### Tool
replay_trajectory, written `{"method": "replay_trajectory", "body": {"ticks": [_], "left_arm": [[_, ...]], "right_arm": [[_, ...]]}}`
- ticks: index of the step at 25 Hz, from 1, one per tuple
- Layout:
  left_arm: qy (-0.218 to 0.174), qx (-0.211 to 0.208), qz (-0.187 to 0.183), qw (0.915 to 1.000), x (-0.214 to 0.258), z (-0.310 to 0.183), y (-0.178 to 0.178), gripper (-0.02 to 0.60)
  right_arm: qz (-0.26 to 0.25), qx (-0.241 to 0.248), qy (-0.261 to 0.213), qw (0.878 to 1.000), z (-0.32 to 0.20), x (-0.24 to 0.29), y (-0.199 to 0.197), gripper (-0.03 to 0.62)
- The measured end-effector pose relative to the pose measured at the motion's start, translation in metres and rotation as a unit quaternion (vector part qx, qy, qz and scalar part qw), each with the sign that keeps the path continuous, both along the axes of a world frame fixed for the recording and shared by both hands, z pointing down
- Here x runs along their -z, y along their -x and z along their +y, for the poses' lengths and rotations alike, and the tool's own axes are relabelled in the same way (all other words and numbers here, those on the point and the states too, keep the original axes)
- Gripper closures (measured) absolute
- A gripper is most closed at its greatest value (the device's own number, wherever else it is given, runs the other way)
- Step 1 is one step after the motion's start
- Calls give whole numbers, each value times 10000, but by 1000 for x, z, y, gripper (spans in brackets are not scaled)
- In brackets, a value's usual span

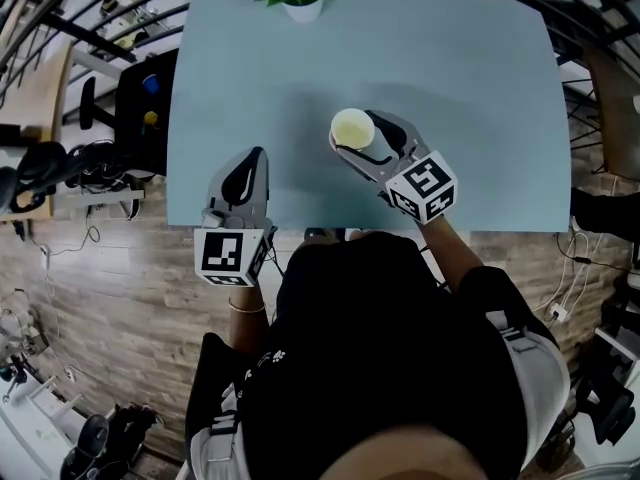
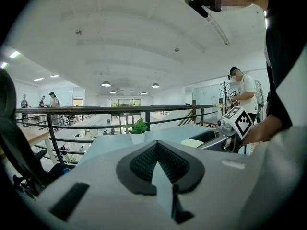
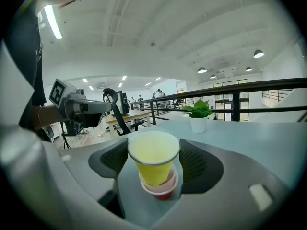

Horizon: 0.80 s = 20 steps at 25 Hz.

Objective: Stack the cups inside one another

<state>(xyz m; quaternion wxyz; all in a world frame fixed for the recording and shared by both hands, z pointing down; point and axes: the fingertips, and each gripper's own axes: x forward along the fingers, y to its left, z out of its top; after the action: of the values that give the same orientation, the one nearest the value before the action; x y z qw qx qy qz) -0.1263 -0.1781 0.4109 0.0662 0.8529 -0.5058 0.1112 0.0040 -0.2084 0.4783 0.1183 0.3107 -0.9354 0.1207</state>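
Left gripper closed, right gripper jaws apart

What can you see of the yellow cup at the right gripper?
The yellow cup is tapered and paper-looking, with a pale, empty inside and a round rim. It stands upright, nested in a red cup whose rim shows around its base, apparently on the light blue table. It sits between the jaws of the right gripper, pads close at its rim; whether they squeeze it is unclear.
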Motion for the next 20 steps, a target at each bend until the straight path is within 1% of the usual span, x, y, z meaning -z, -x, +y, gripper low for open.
{"method": "replay_trajectory", "body": {"ticks": [20], "left_arm": [[23, 178, -41, 9998, 1, 6, 6, 591]], "right_arm": [[461, 230, 261, 9983, 2, -40, 6, 253]]}}
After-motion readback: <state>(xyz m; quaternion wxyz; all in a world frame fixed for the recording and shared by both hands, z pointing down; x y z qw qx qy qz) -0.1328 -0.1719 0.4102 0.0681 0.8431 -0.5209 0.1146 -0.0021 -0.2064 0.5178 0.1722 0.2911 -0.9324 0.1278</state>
